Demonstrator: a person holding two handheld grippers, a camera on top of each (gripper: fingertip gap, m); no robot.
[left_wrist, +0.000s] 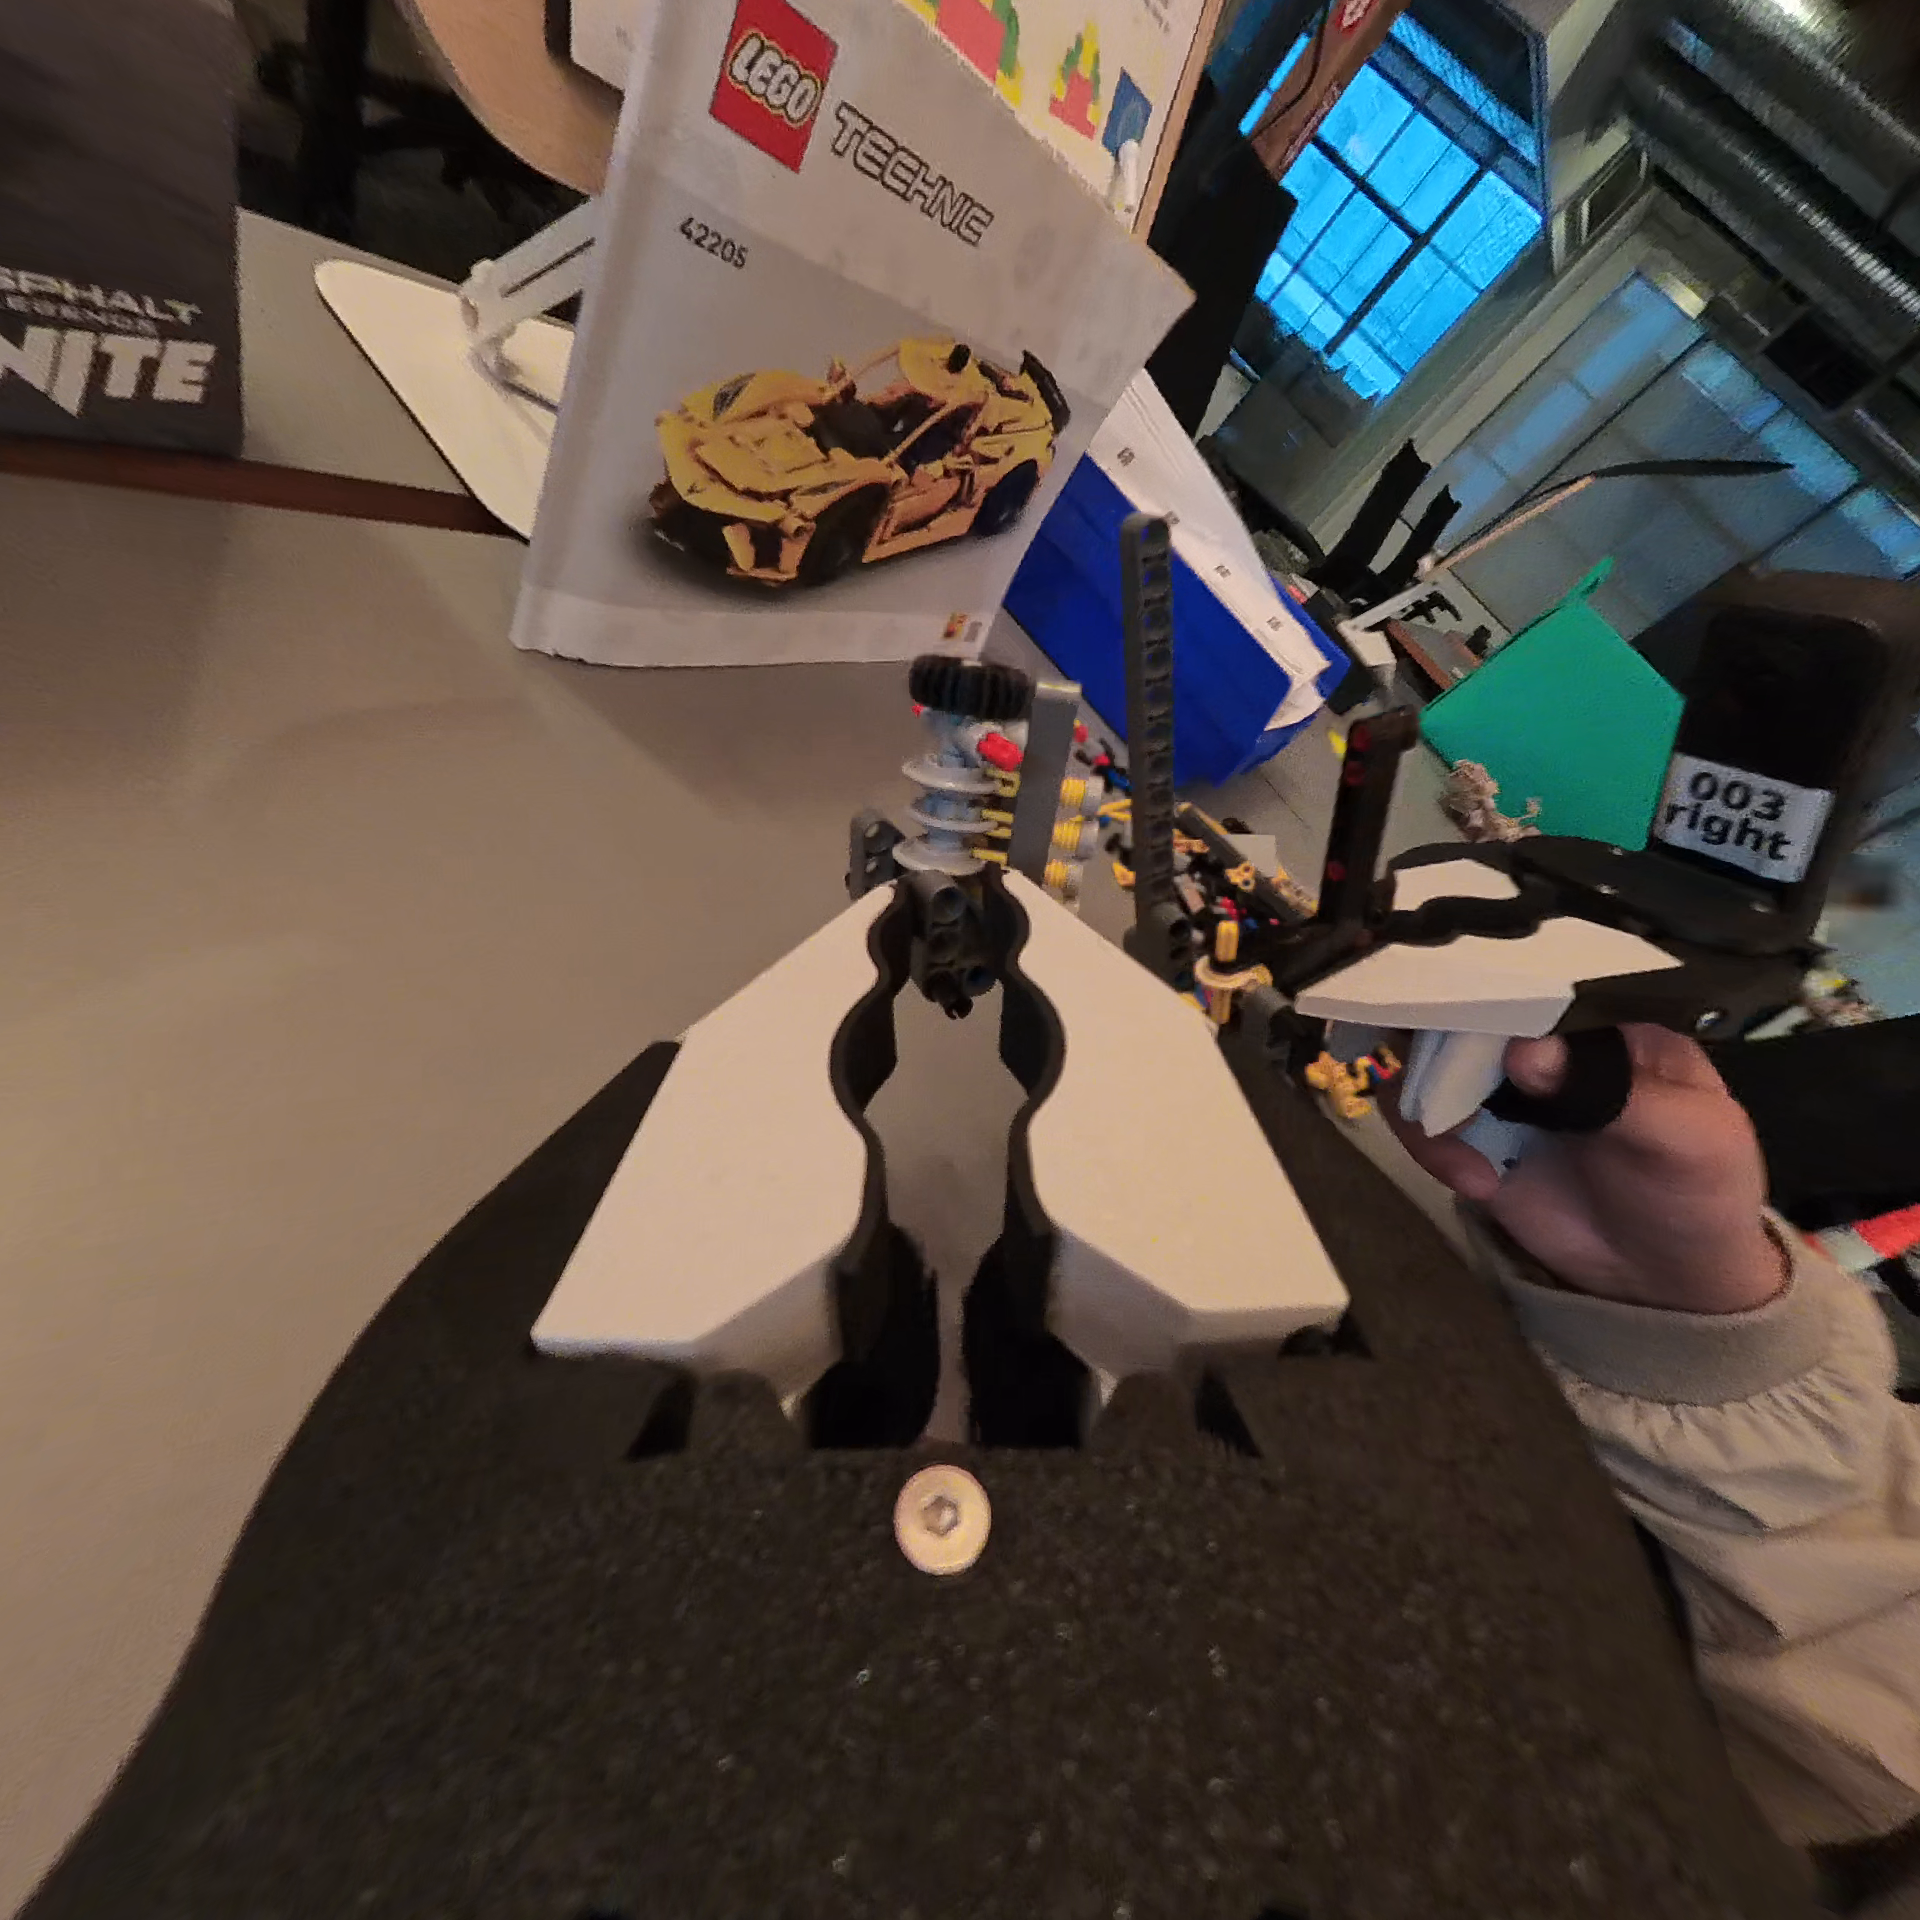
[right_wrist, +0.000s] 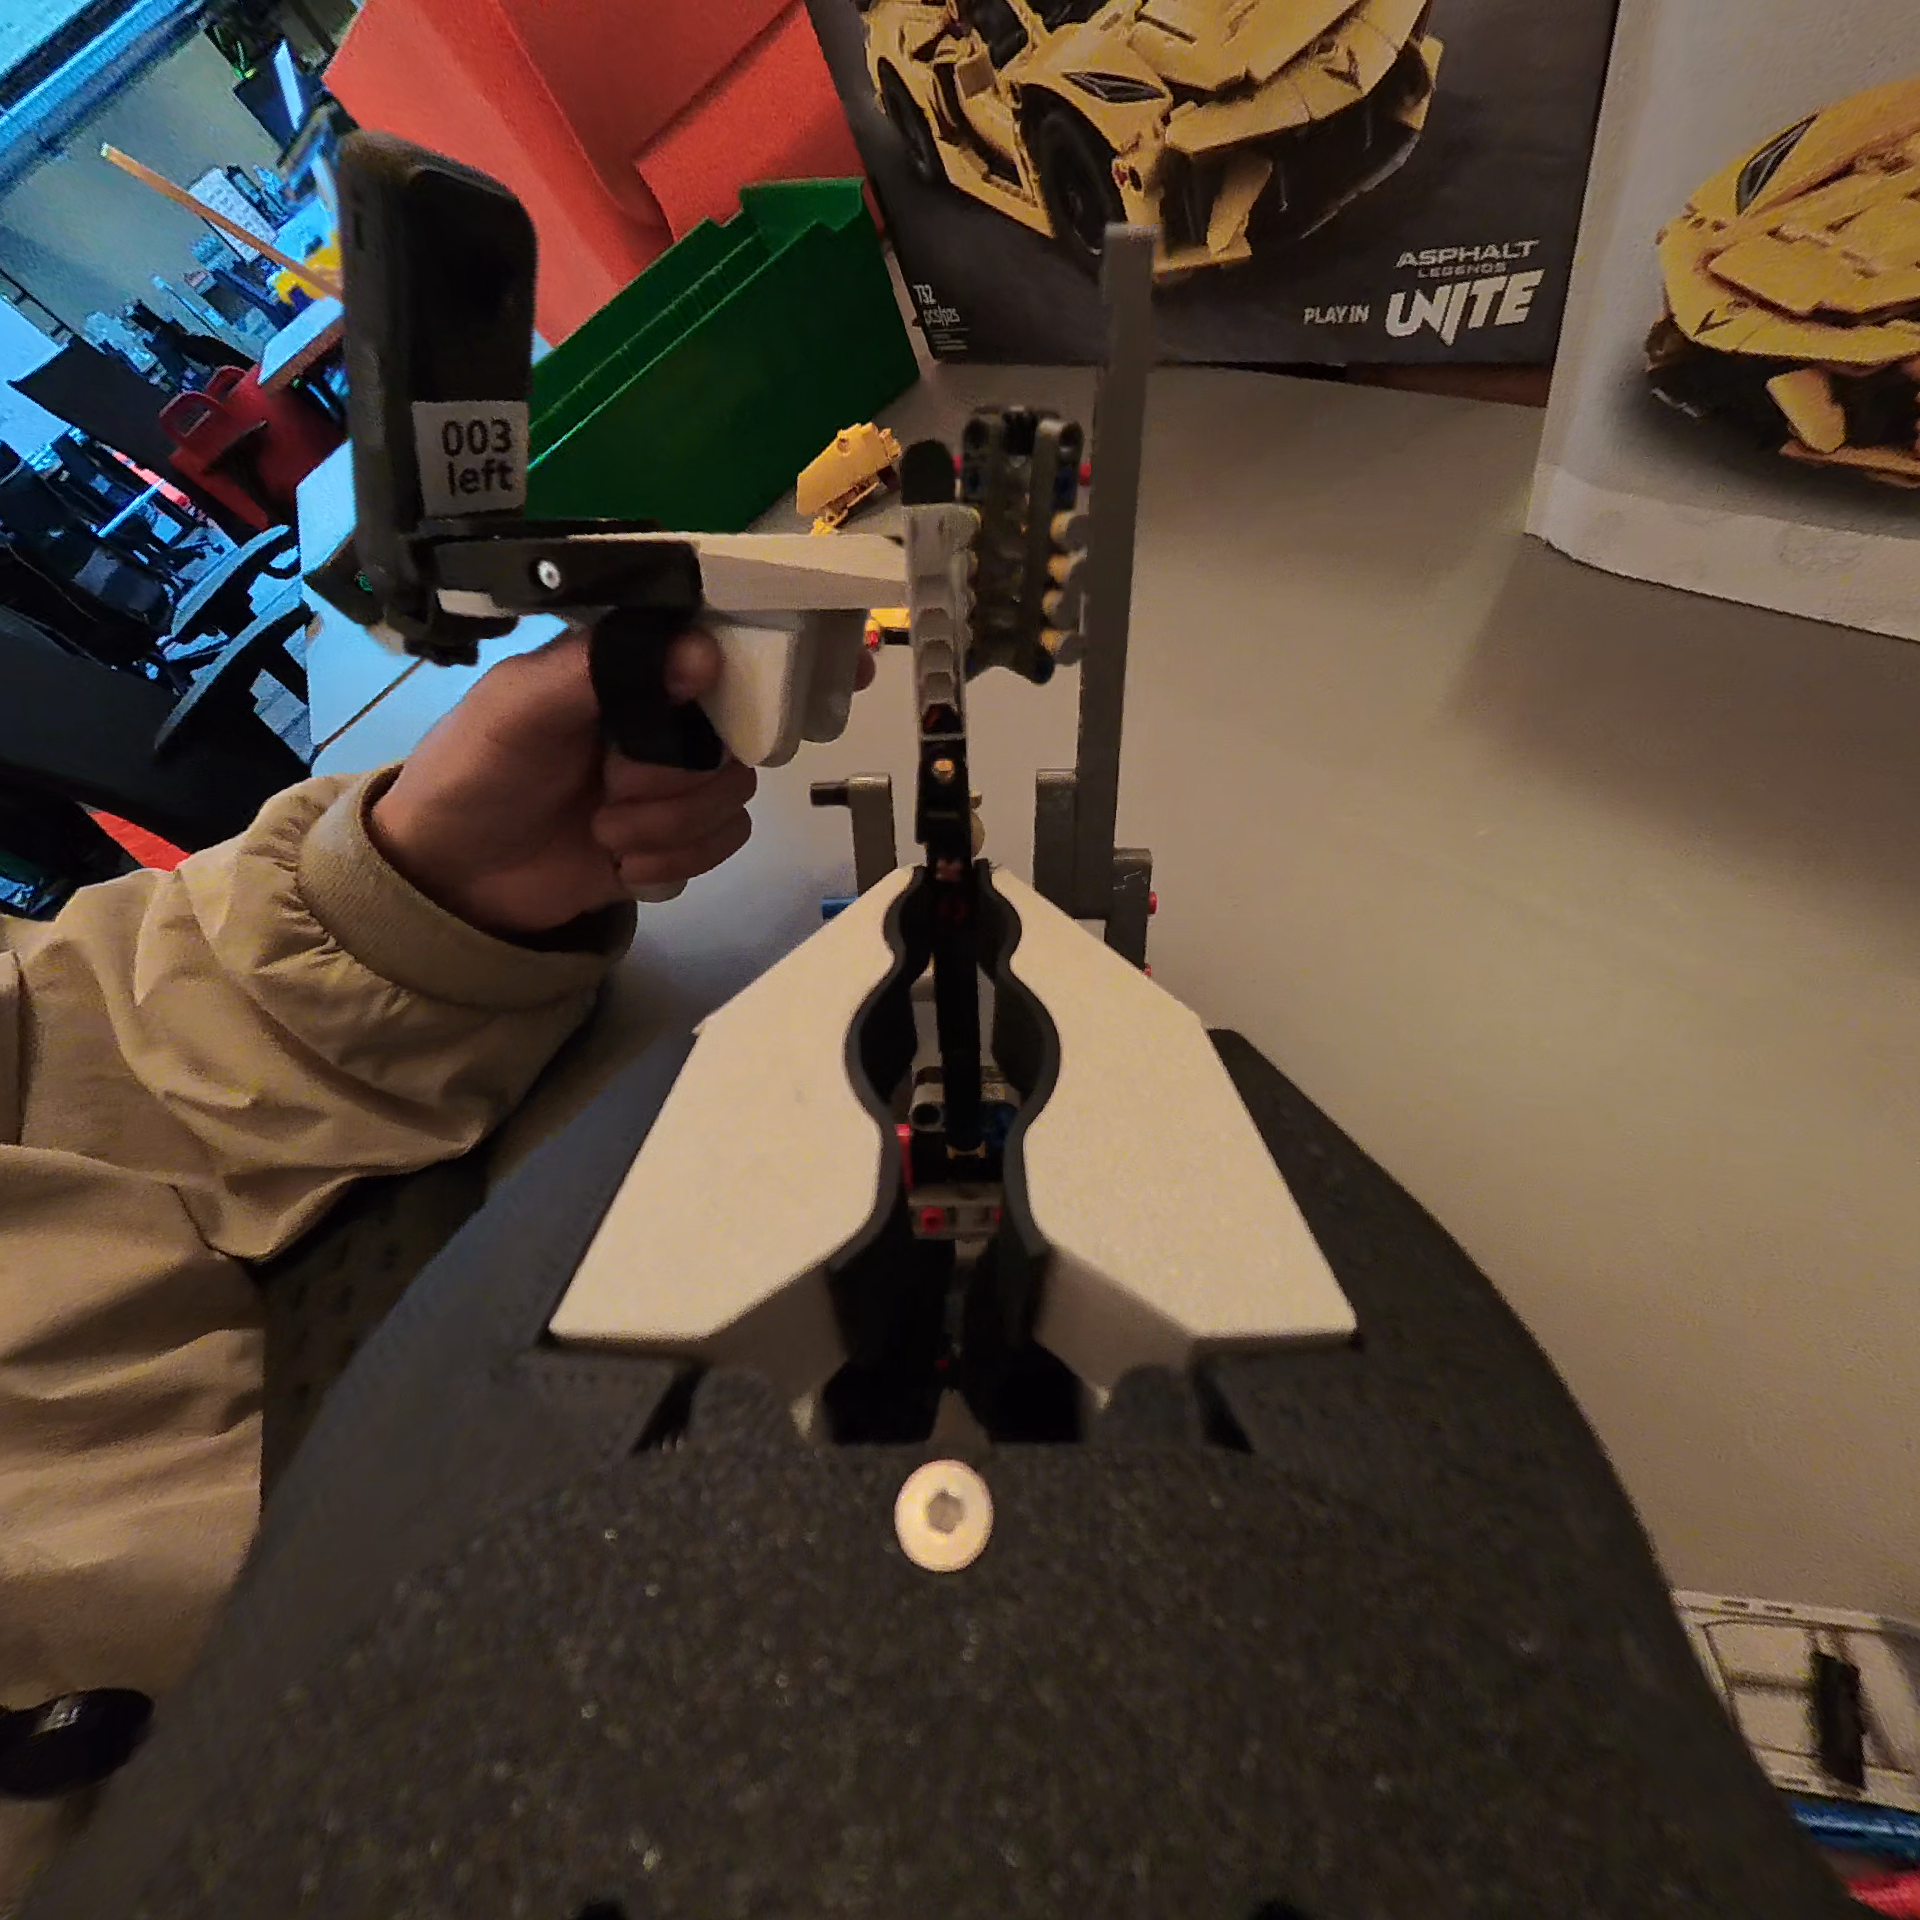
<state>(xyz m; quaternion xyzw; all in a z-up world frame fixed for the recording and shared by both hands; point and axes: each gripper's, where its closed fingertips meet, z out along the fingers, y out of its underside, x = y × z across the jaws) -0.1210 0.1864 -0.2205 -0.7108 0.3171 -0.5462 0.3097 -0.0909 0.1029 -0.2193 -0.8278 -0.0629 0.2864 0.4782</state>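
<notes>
The left gripper (left_wrist: 948, 935) is seen closed on a small dark connector stack (left_wrist: 943, 940) at the base of a shock-absorber sub-assembly (left_wrist: 961, 790), a pale blue coil spring topped by a small black tyre (left_wrist: 968, 686); this piece is held upright at twelve o'clock from the fingertips. The right gripper (right_wrist: 948, 894) is seen clamped on a thin black beam (right_wrist: 954, 987) belonging to a larger grey-and-black brick frame (right_wrist: 1112, 582), which rises at twelve o'clock and ends in a tall grey upright. In the right wrist view the left gripper is found at ten o'clock, held by a hand (right_wrist: 561, 800) in a beige sleeve, with the sub-assembly pressed against the frame's upper part at about eleven o'clock. In the left wrist view the right gripper is placed at three o'clock, and a scatter of loose bricks (left_wrist: 1226, 883) lies at about two o'clock on the grey table (left_wrist: 364, 779). An instruction booklet (left_wrist: 831, 395) showing a yellow car is propped at twelve o'clock, with a blue bin (left_wrist: 1143, 623) just beside it and a green bin (left_wrist: 1558, 717) farther round at two o'clock.

By the look of it, only a skeletal frame has been put together; whether the sprung piece is seated cannot be told. No yellow bodywork is seen mounted, so most of the build appears to remain.
</notes>
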